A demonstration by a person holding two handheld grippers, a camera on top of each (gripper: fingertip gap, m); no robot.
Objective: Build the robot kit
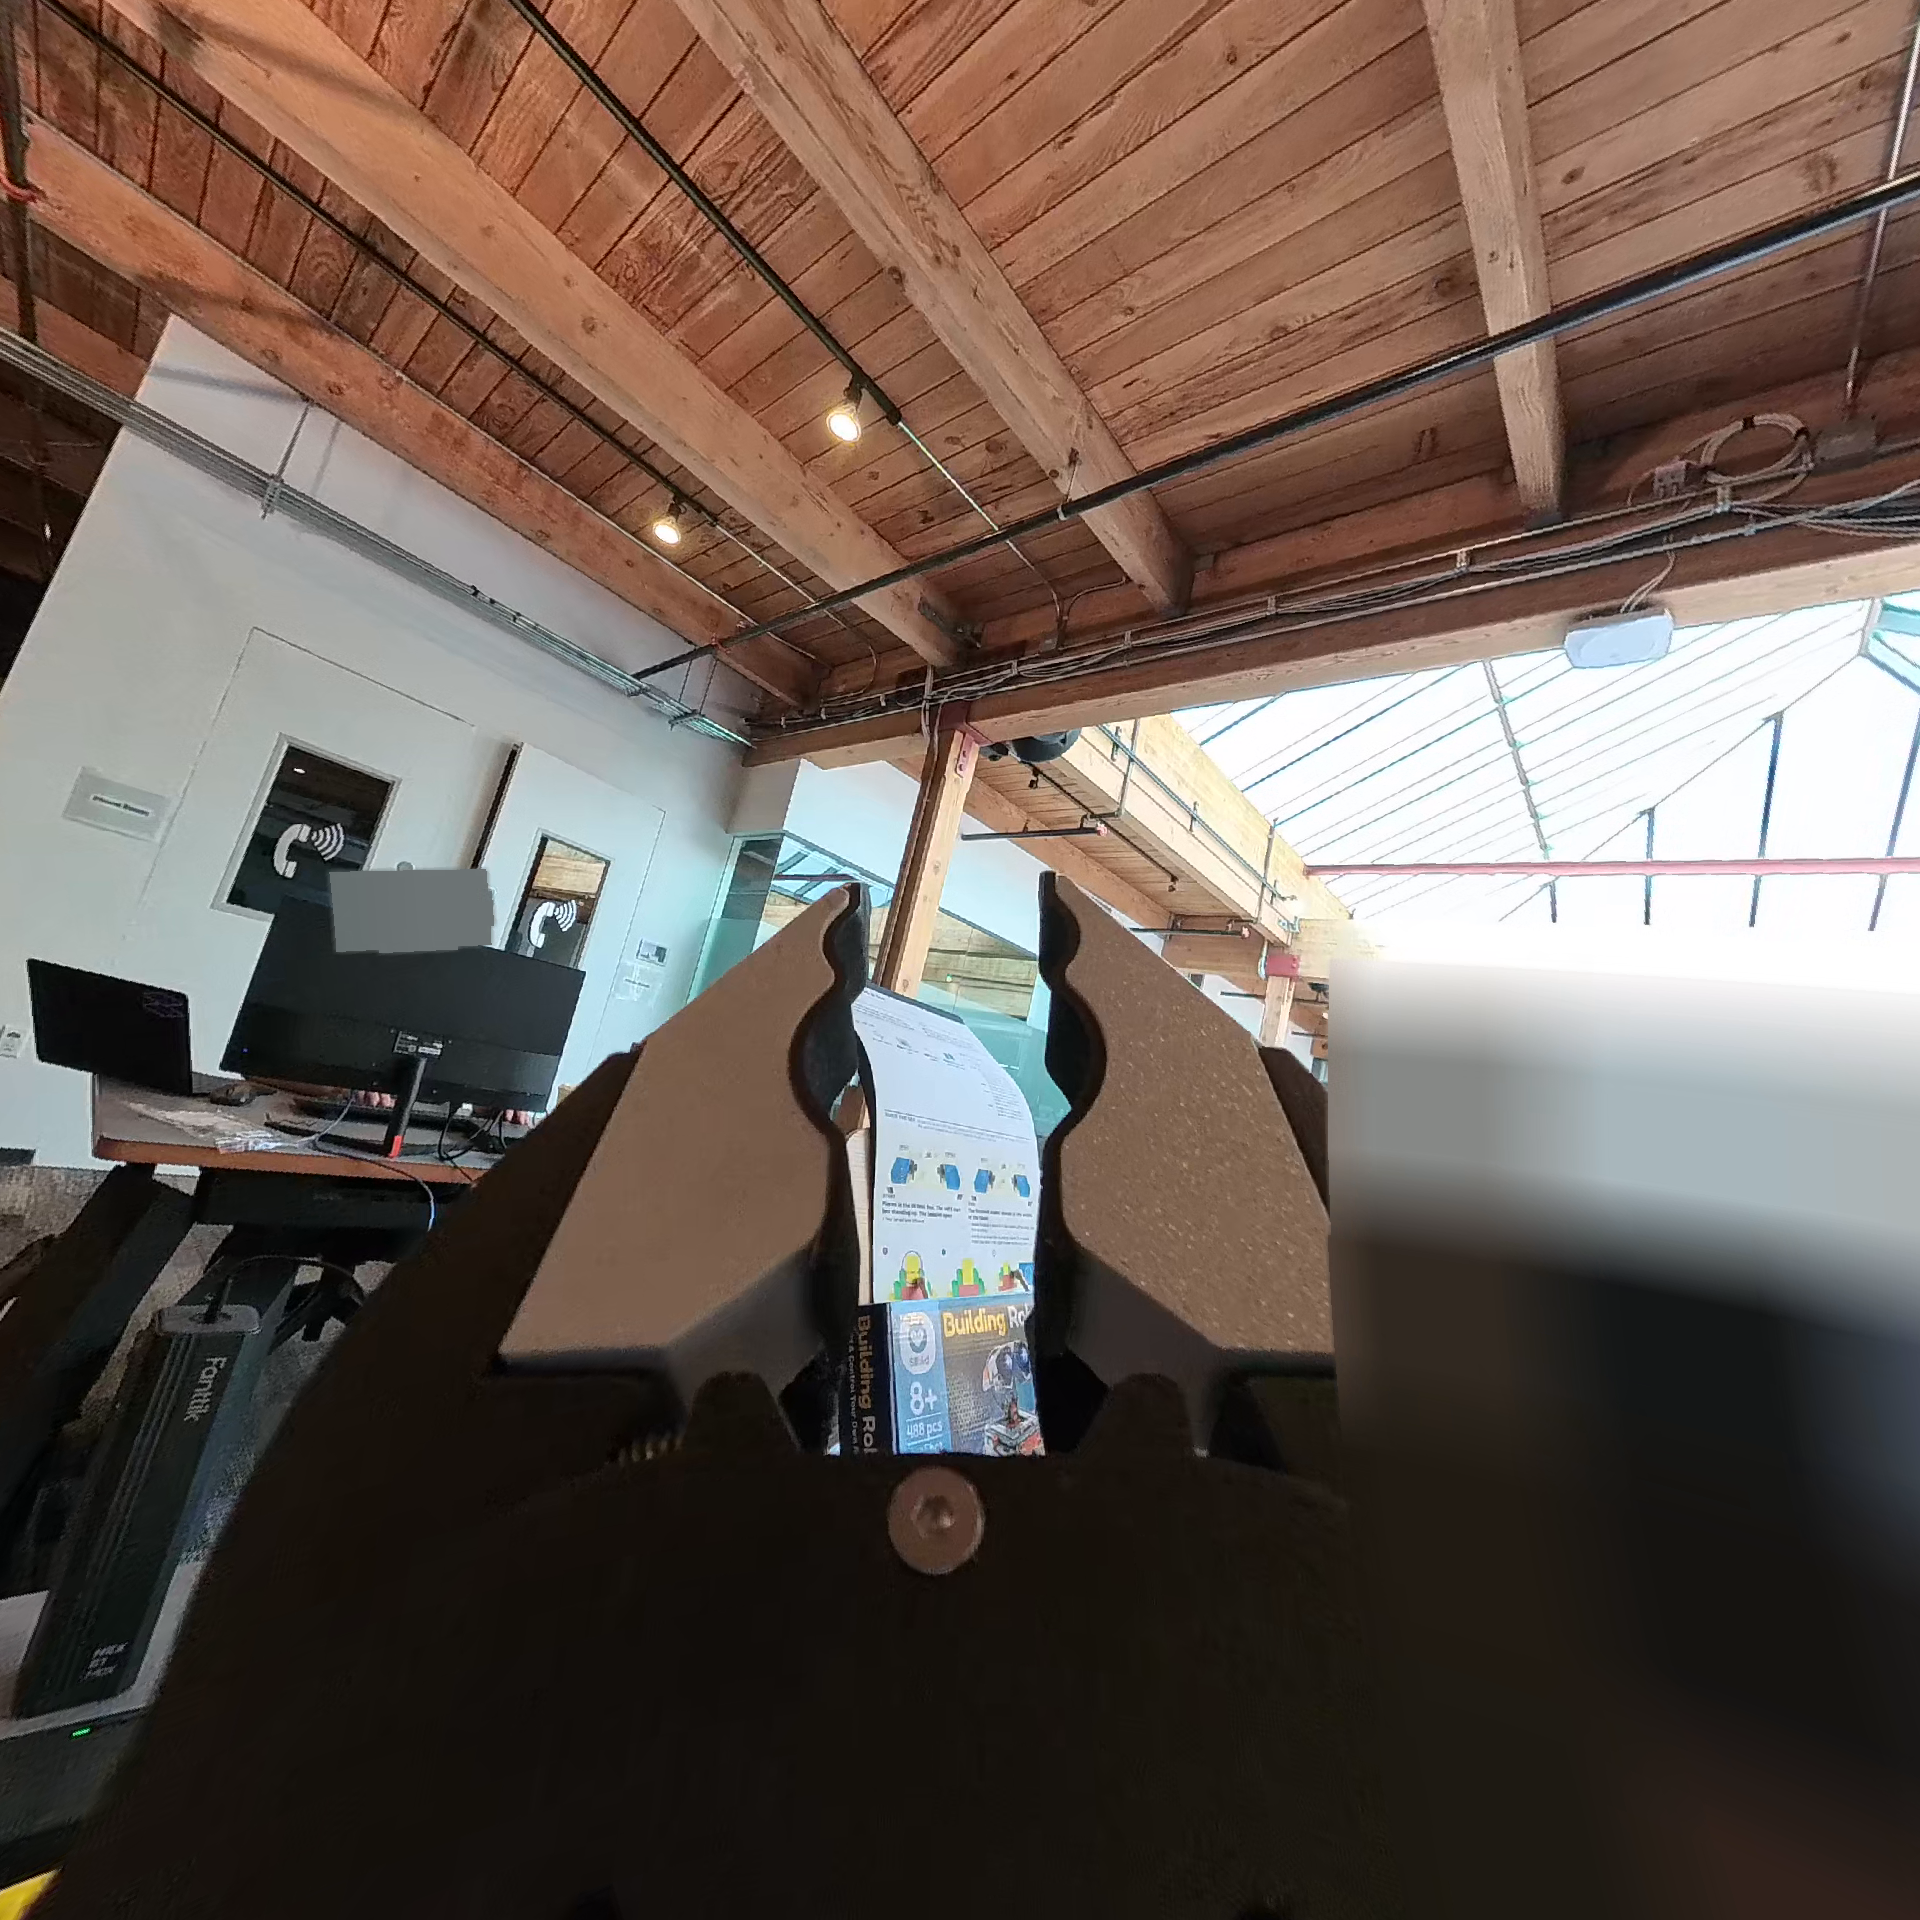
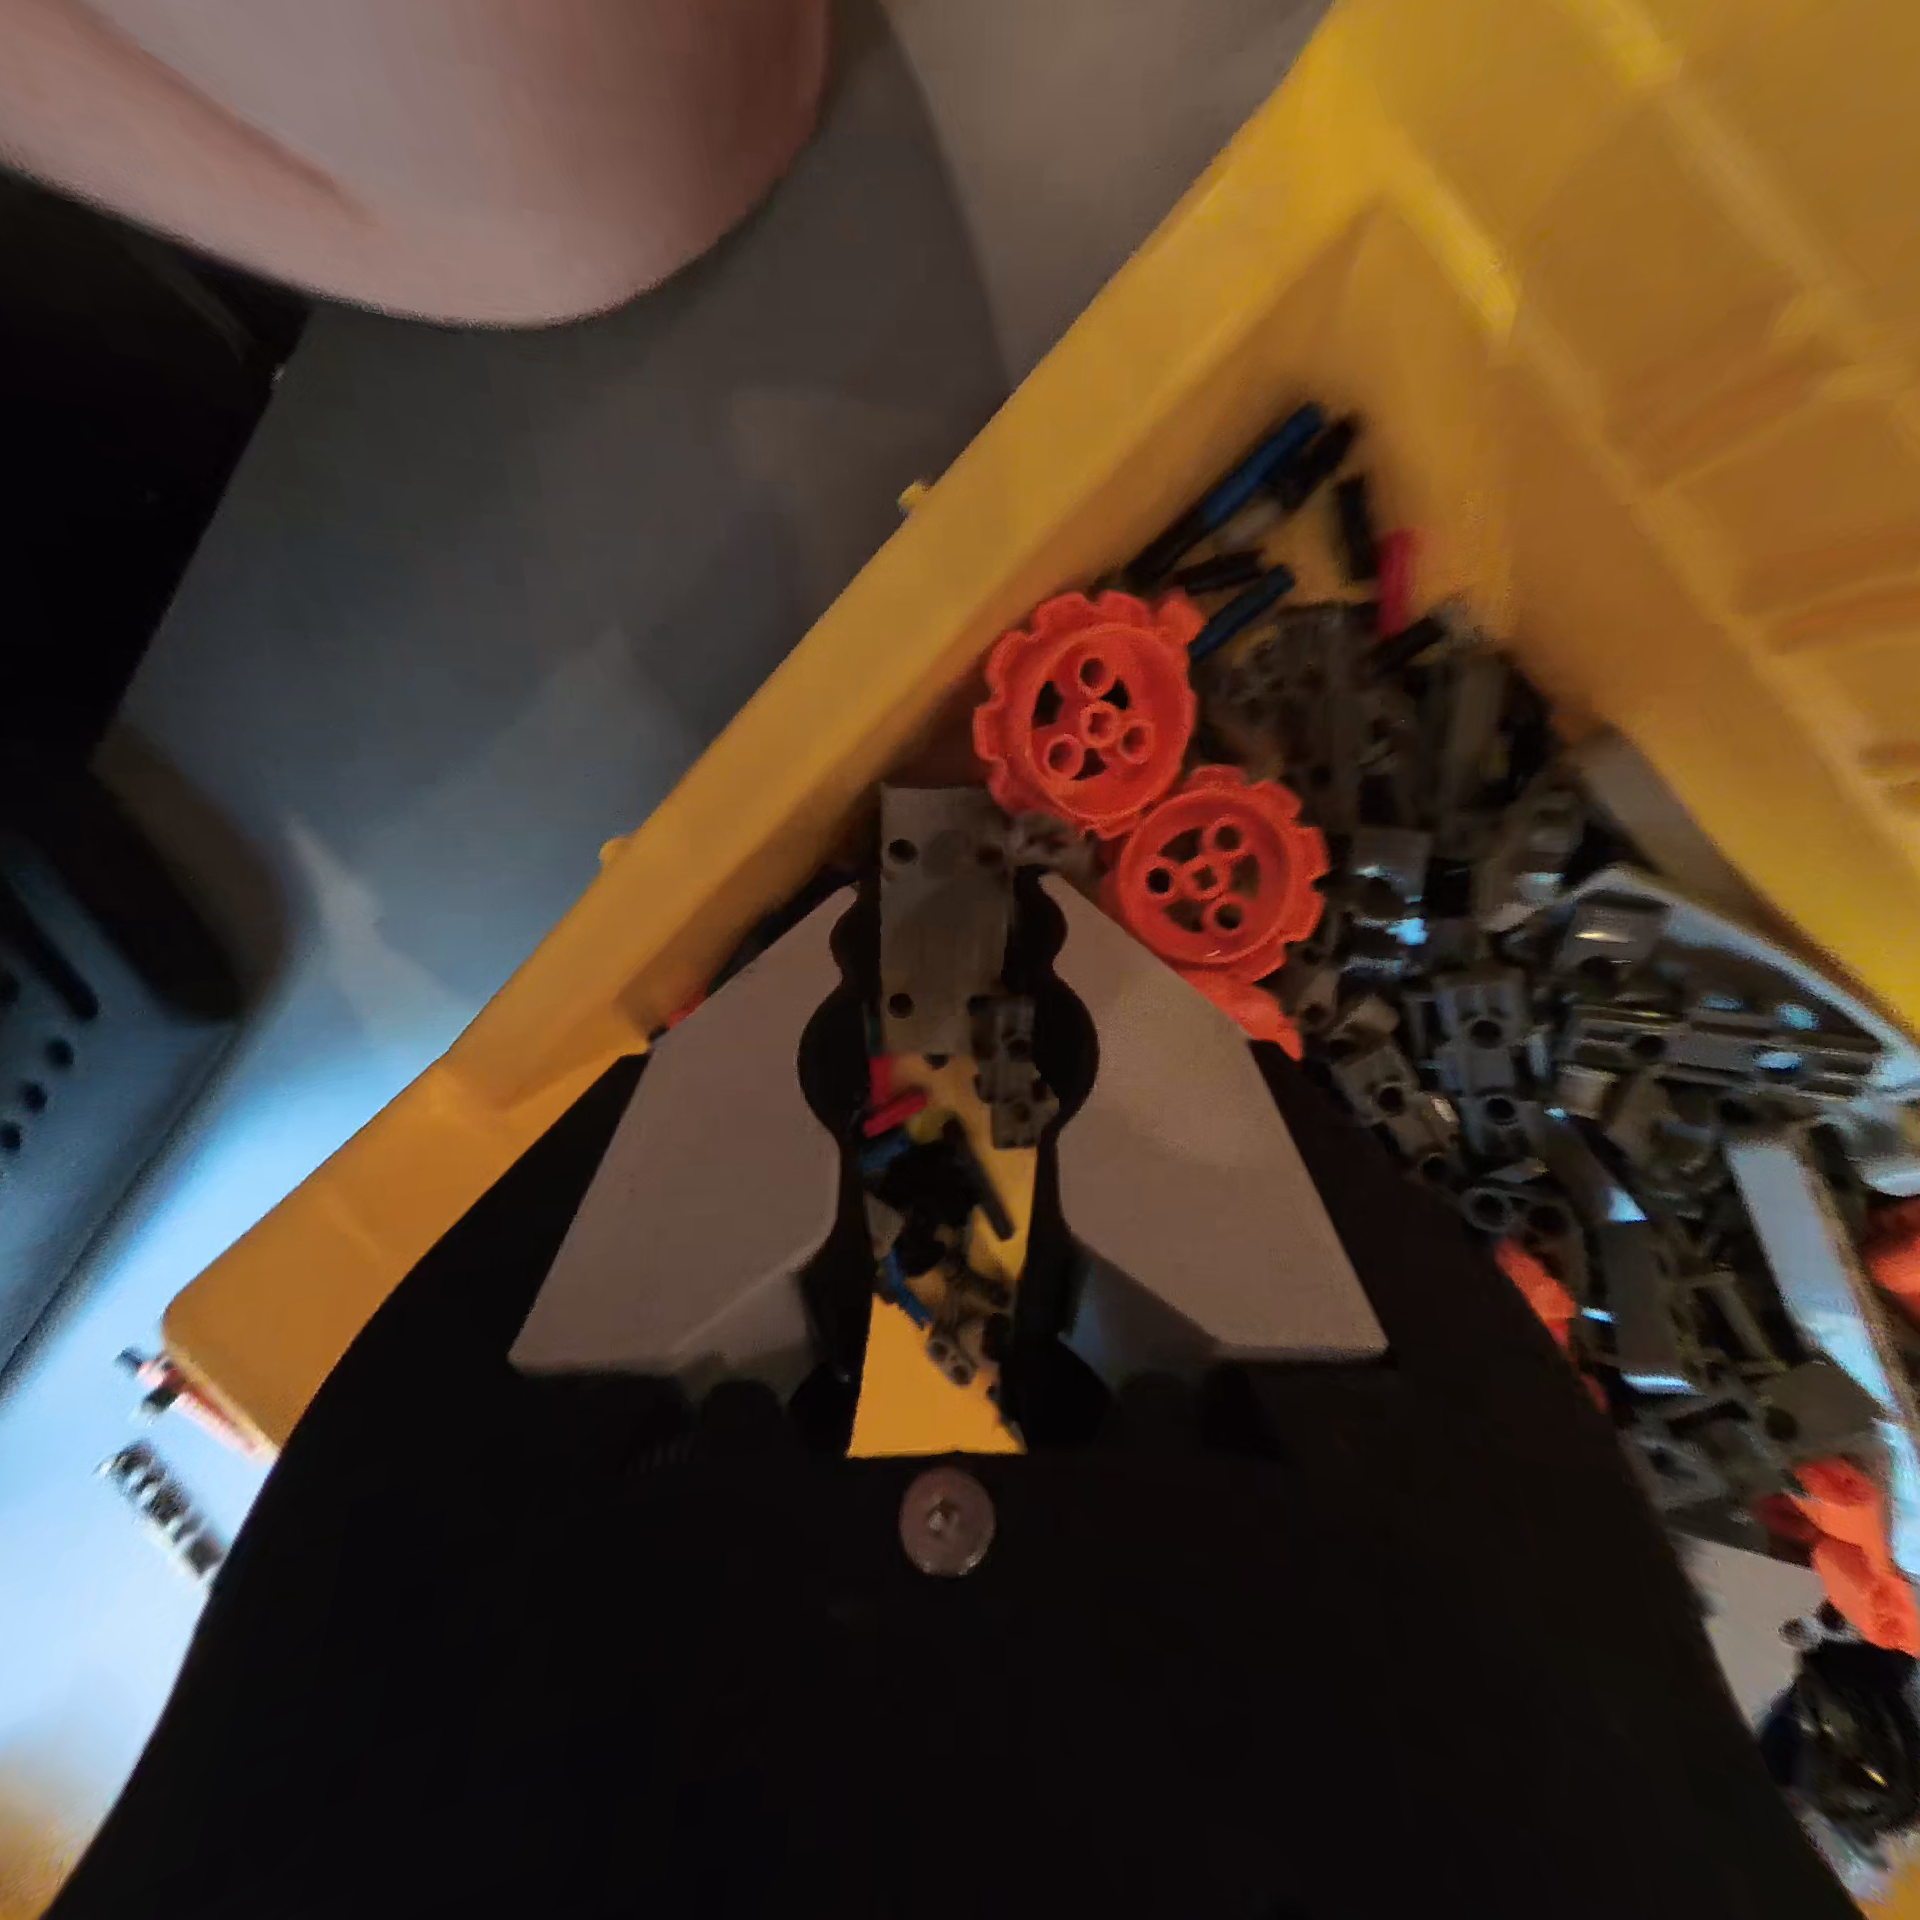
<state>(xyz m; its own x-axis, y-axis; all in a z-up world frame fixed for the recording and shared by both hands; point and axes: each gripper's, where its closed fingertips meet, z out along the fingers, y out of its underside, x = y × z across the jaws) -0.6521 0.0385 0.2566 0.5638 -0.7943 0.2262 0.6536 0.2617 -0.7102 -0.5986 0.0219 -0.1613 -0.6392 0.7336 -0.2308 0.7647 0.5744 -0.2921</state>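
My right gripper (image 2: 951, 904) reaches into a yellow bin (image 2: 1039, 520) full of small building pieces. Its jaws are closed on a flat grey block with holes (image 2: 935, 940), which stands between the fingertips. Two orange toothed wheels (image 2: 1091, 712) (image 2: 1210, 873) lie just beyond and right of the tips. Dark grey beams and connectors (image 2: 1507, 1039) are heaped to the right. My left gripper (image 1: 954, 914) points up towards the ceiling, open and empty. Through its gap I see a printed instruction sheet (image 1: 951, 1132) standing above a blue kit box (image 1: 961, 1377).
In the left wrist view a desk (image 1: 281, 1148) with a monitor (image 1: 405, 1023) and a laptop (image 1: 109, 1023) stands at the left, and a dark case (image 1: 135, 1496) lies close by. In the right wrist view a grey table surface (image 2: 468, 623) lies left of the bin, with a person's arm (image 2: 416, 135) above. Left tips to right tips: about 40 cm.
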